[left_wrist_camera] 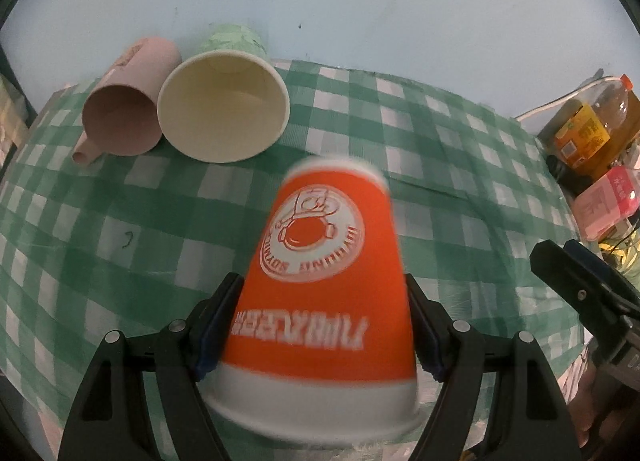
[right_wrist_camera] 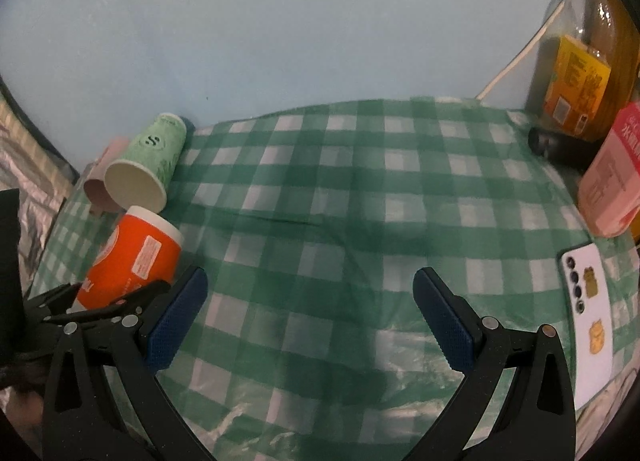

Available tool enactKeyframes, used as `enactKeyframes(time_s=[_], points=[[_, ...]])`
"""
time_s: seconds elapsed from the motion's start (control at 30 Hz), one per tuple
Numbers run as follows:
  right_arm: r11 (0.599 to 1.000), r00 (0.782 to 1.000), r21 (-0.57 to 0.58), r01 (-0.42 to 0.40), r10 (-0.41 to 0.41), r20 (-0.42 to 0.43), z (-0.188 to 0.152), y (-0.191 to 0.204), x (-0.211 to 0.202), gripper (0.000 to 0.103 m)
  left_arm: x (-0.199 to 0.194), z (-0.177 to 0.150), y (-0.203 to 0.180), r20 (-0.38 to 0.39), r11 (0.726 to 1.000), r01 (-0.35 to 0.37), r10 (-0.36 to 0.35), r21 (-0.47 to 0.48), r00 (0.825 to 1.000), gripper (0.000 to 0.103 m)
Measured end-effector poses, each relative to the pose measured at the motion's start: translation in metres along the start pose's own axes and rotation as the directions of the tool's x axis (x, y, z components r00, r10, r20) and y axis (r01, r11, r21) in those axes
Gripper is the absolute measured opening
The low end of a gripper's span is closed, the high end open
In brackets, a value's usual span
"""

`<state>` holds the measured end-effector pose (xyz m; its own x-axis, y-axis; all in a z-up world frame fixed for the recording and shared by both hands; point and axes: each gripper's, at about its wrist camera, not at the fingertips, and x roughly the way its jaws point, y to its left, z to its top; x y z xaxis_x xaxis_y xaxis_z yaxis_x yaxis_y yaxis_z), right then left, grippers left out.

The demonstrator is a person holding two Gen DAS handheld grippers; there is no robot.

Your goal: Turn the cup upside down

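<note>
An orange paper cup (left_wrist_camera: 320,285) with a white logo is held between my left gripper's (left_wrist_camera: 324,325) fingers, which are shut on its sides. Its print reads upside down and its wide white-banded end points toward the camera; it looks blurred. In the right wrist view the same cup (right_wrist_camera: 132,257) is tilted above the cloth at the left, in the left gripper (right_wrist_camera: 104,307). My right gripper (right_wrist_camera: 310,317) is open and empty over the checked cloth, and shows at the right edge of the left wrist view (left_wrist_camera: 580,285).
A green cup (left_wrist_camera: 224,101) and a pink mug (left_wrist_camera: 124,109) lie on their sides at the back left of the green checked tablecloth (left_wrist_camera: 440,181). At the right stand a yellow drink bottle (right_wrist_camera: 580,61), a pink carton (right_wrist_camera: 612,177) and a white phone (right_wrist_camera: 588,321).
</note>
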<state>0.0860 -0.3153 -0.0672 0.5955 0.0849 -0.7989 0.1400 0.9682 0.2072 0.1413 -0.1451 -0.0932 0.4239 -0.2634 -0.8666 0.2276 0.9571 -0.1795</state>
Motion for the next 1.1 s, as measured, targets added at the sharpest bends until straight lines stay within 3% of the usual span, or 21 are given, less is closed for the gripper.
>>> enactKeyframes(time_s=[0.2,0.5,0.97,1.1], points=[[1.000,1.000,-0.005,0.009,-0.009,-0.004,-0.001,0.003,0.001,0.102,-0.001,0.000,-0.006,-0.006,1.000,-0.026,0.026,0.017,1.000,0.088],[1.000,1.000,-0.013,0.010,-0.010,0.007,0.004,0.013,-0.009,0.102,-0.026,-0.004,0.004,-0.009,1.000,0.004,-0.004,0.025,1.000,0.088],[0.995,0.997,-0.064,-0.070,0.069,-0.022,0.022,0.071,-0.005,0.102,-0.066,0.002,0.068,0.041,0.984,0.143,-0.139,-0.107,0.989,0.094],[0.995,0.996,-0.060,-0.081,0.079,-0.049,0.024,0.087,0.005,0.102,-0.077,0.005,0.086,0.067,0.984,0.133,-0.126,-0.122,0.990,0.094]])
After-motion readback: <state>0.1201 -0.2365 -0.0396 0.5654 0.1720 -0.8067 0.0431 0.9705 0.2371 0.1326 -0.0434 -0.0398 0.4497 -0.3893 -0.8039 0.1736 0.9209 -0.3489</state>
